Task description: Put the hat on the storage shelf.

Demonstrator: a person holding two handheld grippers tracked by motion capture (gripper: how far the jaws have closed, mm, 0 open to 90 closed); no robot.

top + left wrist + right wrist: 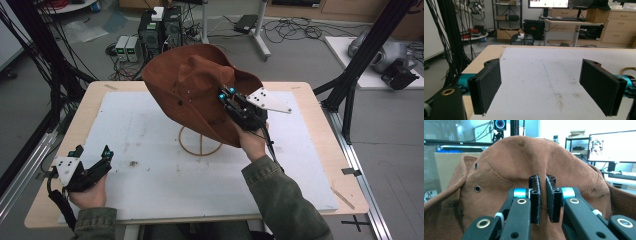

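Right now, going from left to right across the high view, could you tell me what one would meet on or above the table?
Left gripper, open and low over the white mat → wooden hat stand ring → right gripper, shut on the brown hat.

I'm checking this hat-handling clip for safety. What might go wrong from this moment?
The right gripper pinches only a small fold of the brown hat, so the tilted hat may slip free. Its low brim hangs close over the wire stand and might snag or tip it. The left gripper is open and far away, giving no support.
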